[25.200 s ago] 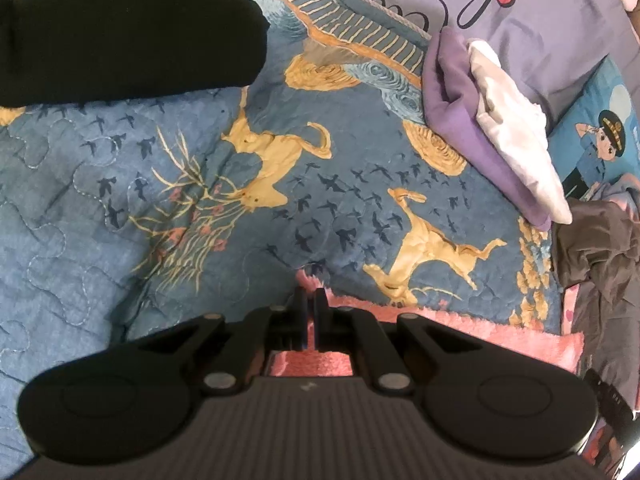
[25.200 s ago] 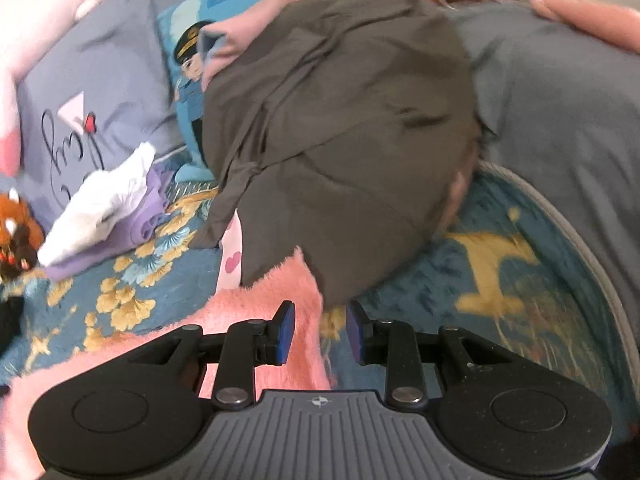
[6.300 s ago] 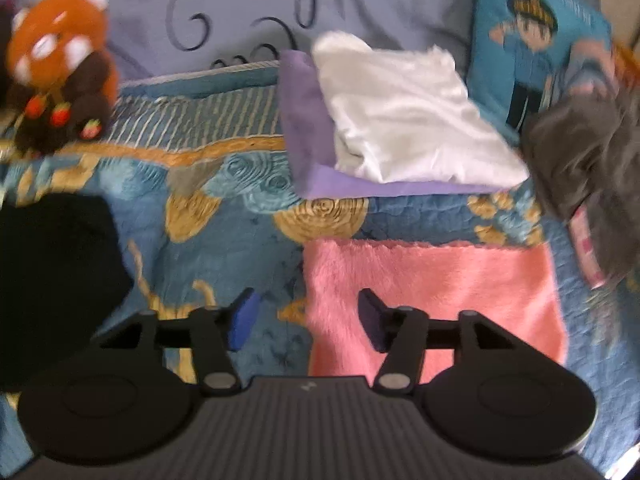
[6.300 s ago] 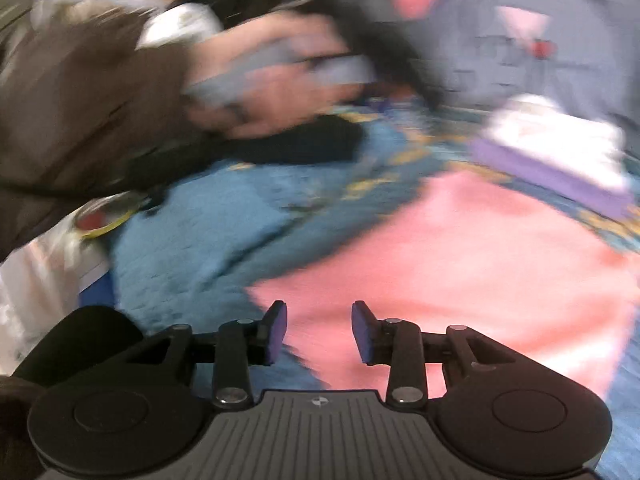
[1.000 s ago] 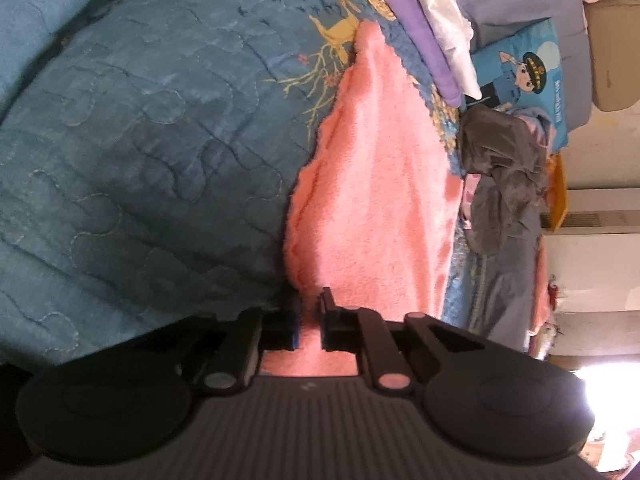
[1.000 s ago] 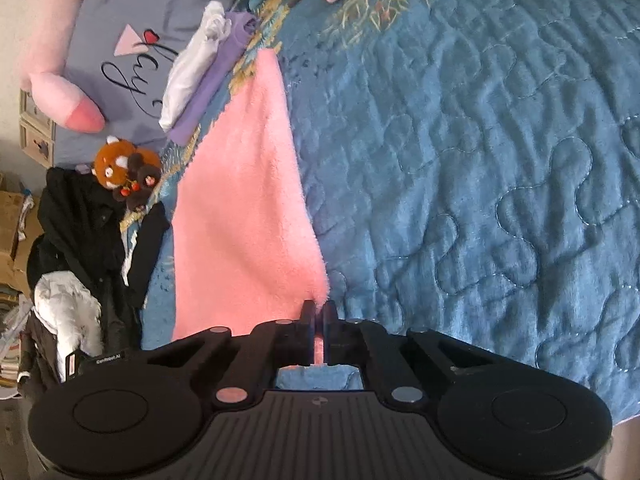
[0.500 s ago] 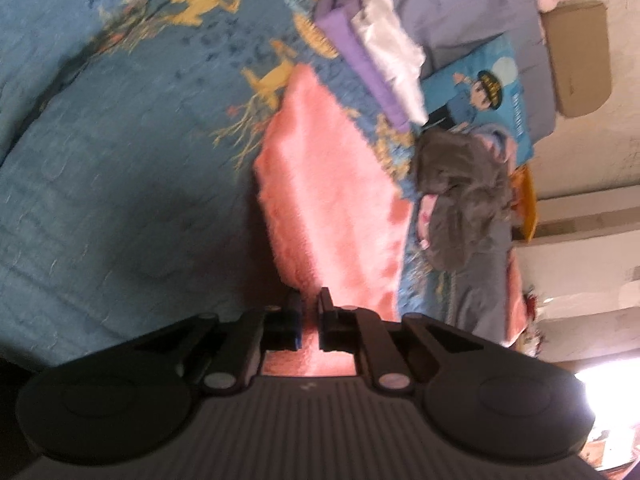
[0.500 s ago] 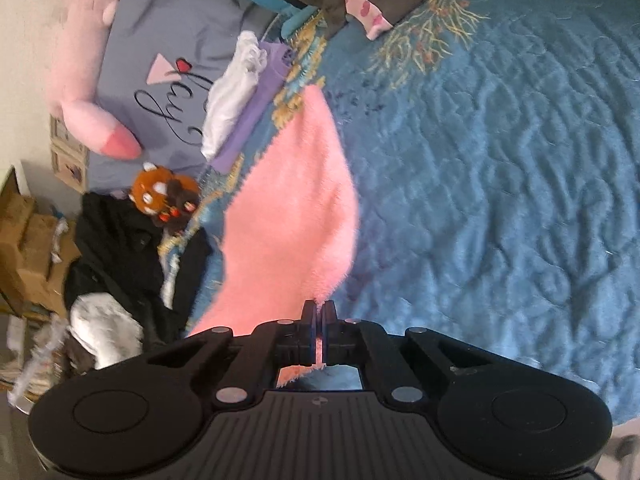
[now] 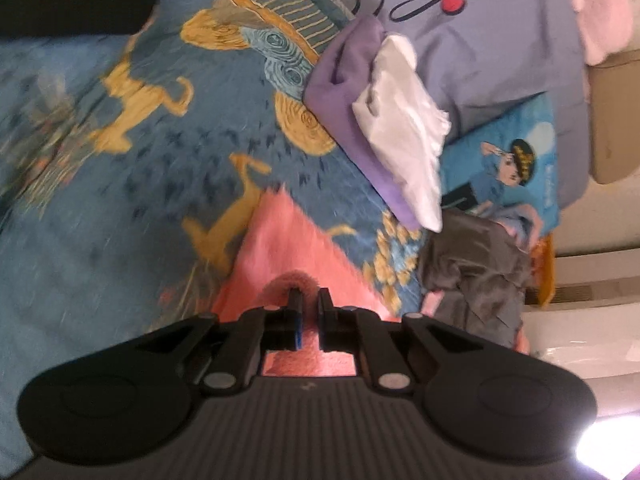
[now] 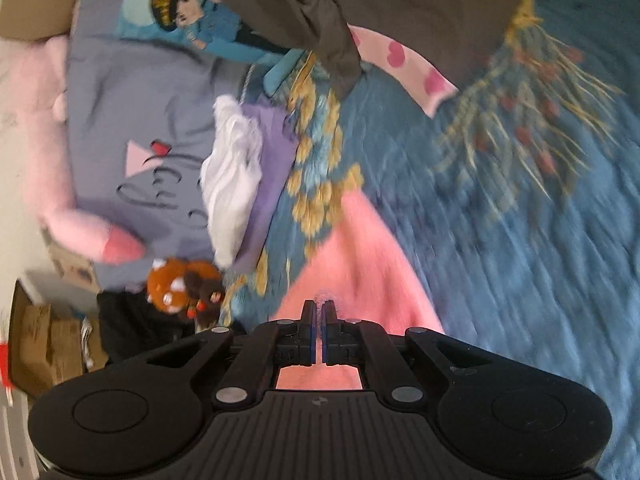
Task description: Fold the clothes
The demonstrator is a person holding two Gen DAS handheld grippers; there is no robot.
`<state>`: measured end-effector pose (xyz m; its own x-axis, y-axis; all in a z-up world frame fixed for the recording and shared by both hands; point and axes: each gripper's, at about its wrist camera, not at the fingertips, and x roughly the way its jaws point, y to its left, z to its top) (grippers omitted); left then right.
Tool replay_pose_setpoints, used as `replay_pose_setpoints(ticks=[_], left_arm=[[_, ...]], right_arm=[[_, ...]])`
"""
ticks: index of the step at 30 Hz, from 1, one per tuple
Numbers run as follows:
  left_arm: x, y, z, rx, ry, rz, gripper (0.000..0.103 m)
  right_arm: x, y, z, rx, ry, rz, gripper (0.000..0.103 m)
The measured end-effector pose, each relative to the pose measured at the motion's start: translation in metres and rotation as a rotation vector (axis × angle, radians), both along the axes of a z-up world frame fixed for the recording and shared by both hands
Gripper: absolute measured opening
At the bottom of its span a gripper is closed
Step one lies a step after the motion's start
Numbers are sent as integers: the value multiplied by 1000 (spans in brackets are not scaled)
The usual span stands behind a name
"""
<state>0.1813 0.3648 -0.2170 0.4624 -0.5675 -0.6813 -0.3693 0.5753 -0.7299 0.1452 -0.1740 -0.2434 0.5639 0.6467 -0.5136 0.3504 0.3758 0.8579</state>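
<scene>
while both grippers pinch the pink towel point(image 9: 280, 236), it drapes over the quilt point(image 9: 120, 200)

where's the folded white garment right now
The folded white garment lies on the purple garment against the grey pillow, right of centre in the left wrist view; in the right wrist view it sits left of centre, above the plush toy.

grippers: 2 (left gripper point(image 9: 309, 303), right gripper point(image 10: 319, 314)) | pink towel point(image 9: 280, 232): 1 | folded clothes: 2 (purple cloth point(image 9: 340, 96), white cloth point(image 9: 404, 128)) | grey garment point(image 9: 472, 268): 1 | stuffed toy point(image 10: 180, 286): 1 | quilt point(image 9: 120, 184): 1
</scene>
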Motion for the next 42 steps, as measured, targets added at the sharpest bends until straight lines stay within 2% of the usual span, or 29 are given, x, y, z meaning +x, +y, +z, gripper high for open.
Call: replay_pose_setpoints(ticks=[7, 11, 13, 15, 17, 19, 22, 25, 28, 29, 32, 34, 37, 42], left_arm=[[65, -9, -23, 30, 52, -12, 8], [81, -14, -31, 53, 61, -12, 11], [85, -17, -33, 85, 57, -10, 26], [86, -20, -29, 113, 40, -14, 34], [82, -19, -18, 132, -1, -8, 42], [75, -16, -3, 152, -55, 4, 53], [60, -8, 22, 192, -131, 16, 63], [42, 3, 41, 221, -181, 30, 66], [21, 10, 44, 218, -177, 35, 69], [15, 11, 41, 232, -163, 27, 70], [-3, 9, 24, 278, -93, -16, 70], [-16, 6, 9, 273, -59, -29, 70], [-38, 3, -7, 203, -47, -15, 70], [-61, -7, -24, 125, -40, 6, 70]], right_arm=[[45, -5, -18, -6, 67, -49, 3], [60, -8, -22, -35, 88, -56, 7], [64, -10, -22, -38, 86, -77, 9], [67, -12, -19, -45, 64, -93, 12], [67, -14, -12, -62, 29, -102, 21], [66, -18, -4, -88, -11, -107, 25], [57, -26, 11, -134, -87, -116, 32], [45, -33, 17, -145, -137, -114, 33], [24, -28, 22, -237, -164, -47, 35], [17, -25, 23, -274, -173, -20, 38], [-7, -12, 24, -395, -213, 79, 40], [-18, -6, 22, -437, -233, 128, 40], [-29, 1, 18, -447, -252, 162, 40], [-27, 12, 7, -404, -233, 195, 40]])
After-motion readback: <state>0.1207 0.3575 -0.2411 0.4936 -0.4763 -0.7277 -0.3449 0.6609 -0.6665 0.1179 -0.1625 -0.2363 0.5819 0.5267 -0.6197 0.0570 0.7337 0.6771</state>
